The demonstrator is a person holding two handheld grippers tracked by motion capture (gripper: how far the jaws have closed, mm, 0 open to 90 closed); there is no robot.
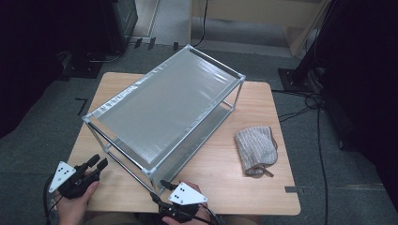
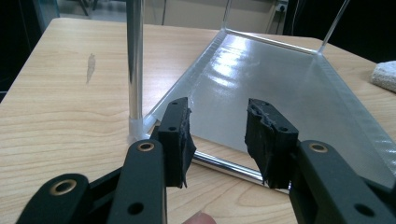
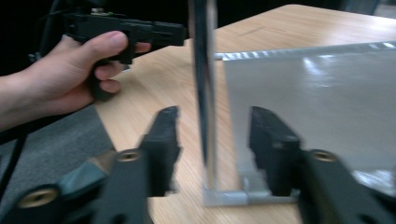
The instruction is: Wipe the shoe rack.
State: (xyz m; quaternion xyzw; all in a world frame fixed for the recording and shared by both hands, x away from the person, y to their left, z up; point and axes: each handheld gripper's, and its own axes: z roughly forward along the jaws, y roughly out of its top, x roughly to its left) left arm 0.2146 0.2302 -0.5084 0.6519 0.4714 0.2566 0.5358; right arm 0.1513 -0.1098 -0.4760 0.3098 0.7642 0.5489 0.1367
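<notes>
A two-tier metal rack (image 1: pixel 164 103) with grey shelf sheets stands on the wooden table (image 1: pixel 244 187). At the rack's near left corner, my left gripper (image 1: pixel 96 162) is open. In the left gripper view my left gripper (image 2: pixel 217 135) faces the lower shelf's front rail (image 2: pixel 224 165), with nothing between the pads and a corner post (image 2: pixel 135 70) just left of it. My right gripper (image 1: pixel 160 190) is at the rack's front corner. My right gripper (image 3: pixel 212 140) straddles that upright post (image 3: pixel 205 70) with a gap on each side, so it is open.
A grey knitted cloth (image 1: pixel 256 149) lies on the table to the right of the rack, also at the edge of the left gripper view (image 2: pixel 385 74). A hand holding the left gripper (image 3: pixel 130 30) appears beyond the post. Cables trail over the floor at the right.
</notes>
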